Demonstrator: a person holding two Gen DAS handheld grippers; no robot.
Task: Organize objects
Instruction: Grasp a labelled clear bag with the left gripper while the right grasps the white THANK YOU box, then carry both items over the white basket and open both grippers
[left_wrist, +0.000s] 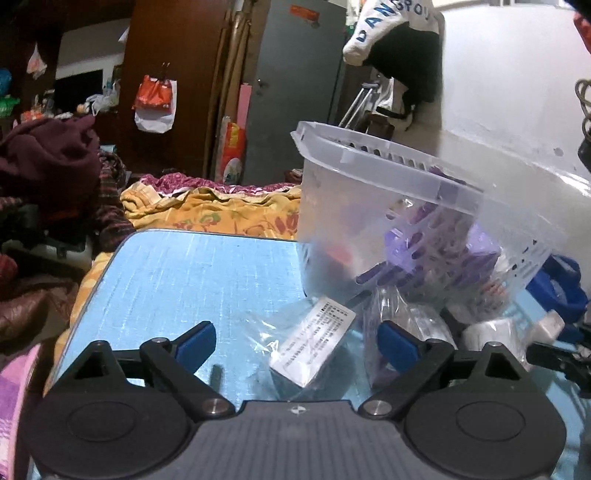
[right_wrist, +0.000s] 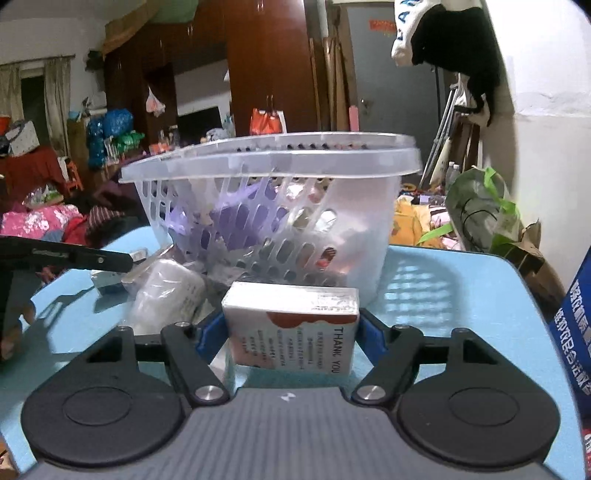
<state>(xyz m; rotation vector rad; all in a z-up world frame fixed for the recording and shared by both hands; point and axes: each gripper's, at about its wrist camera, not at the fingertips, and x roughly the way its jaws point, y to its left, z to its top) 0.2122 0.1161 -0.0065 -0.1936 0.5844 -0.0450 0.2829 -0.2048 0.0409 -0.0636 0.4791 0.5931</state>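
**Right gripper pinching a small box in front of the basket**

The right gripper (right_wrist: 291, 334) is pinching a white box (right_wrist: 291, 325) printed "THANK YOU" between its blue pads, just in front of the clear plastic basket (right_wrist: 266, 206) that is sitting on the blue table (right_wrist: 461, 295). The left gripper (left_wrist: 297, 341) is hovering with its jaws spread wide over a clear bag with a white label (left_wrist: 314, 341), which is lying on the table beside the basket. Purple items are showing through the basket's slotted wall.
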